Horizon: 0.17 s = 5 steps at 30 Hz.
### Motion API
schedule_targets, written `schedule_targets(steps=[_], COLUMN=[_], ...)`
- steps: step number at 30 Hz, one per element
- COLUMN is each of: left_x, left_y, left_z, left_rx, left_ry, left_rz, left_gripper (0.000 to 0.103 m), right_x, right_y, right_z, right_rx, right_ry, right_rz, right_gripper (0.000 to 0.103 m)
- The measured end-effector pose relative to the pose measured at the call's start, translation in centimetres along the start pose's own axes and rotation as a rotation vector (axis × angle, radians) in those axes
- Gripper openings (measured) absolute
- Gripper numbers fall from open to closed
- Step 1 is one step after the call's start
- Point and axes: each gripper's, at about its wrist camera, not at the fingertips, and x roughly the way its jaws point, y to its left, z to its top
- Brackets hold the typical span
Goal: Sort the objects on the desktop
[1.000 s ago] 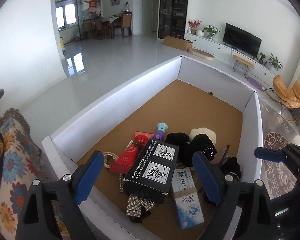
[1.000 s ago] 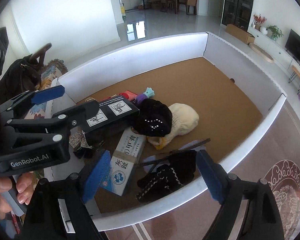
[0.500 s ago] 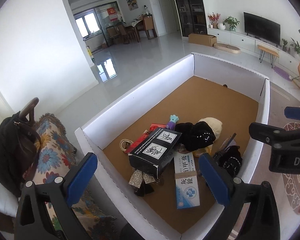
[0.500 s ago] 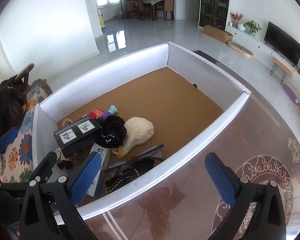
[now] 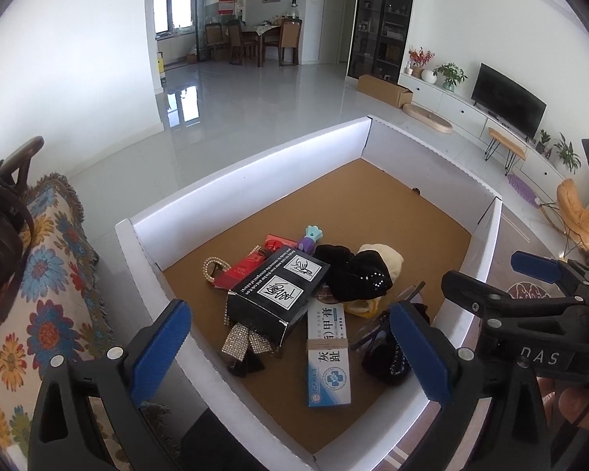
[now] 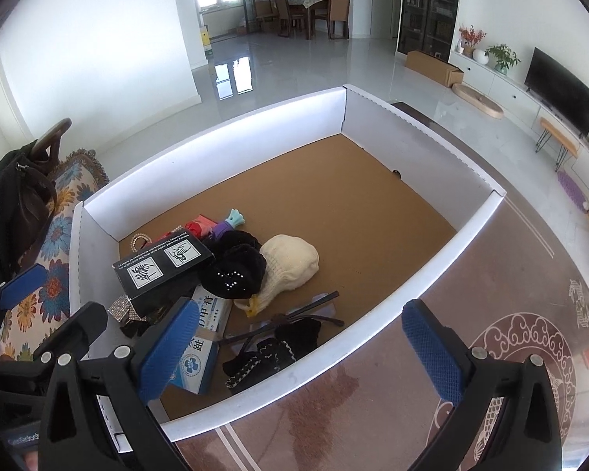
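The left gripper (image 5: 290, 349) and right gripper (image 6: 300, 347) are being held wide apart, empty. The clutter (image 6: 216, 271) is being crowded toward the white-walled tray's (image 6: 216, 133) lower-left corner; bare brown floor (image 6: 353, 200) is being left at upper right.

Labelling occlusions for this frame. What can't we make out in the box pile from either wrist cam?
- Red pack: mostly under the black box in both views.
- Medicine box: top end under the black box and black hat; in the right view, the right gripper finger covers its middle.
- Cream hat: partly behind the black hat, more so in the left view.
- Black box small print: too small to read.
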Motion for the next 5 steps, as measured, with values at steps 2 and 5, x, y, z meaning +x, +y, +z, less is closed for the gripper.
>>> schedule_targets(steps=[2,5], left_x=[-0.16,-0.71], left_y=[0.26,-0.01], left_z=[-0.13,-0.40], left_rx=[-0.023,-0.015], left_ry=[-0.017,-0.055], left_rz=[-0.020,-0.017], left_gripper=[0.103,0.103], right_x=[0.04,0.08], right_y=[0.26,0.51], right_z=[0.02,0.03], right_rx=[-0.006,-0.013], right_ry=[-0.004,-0.008], right_rz=[-0.004,0.002], right_gripper=[0.103,0.103])
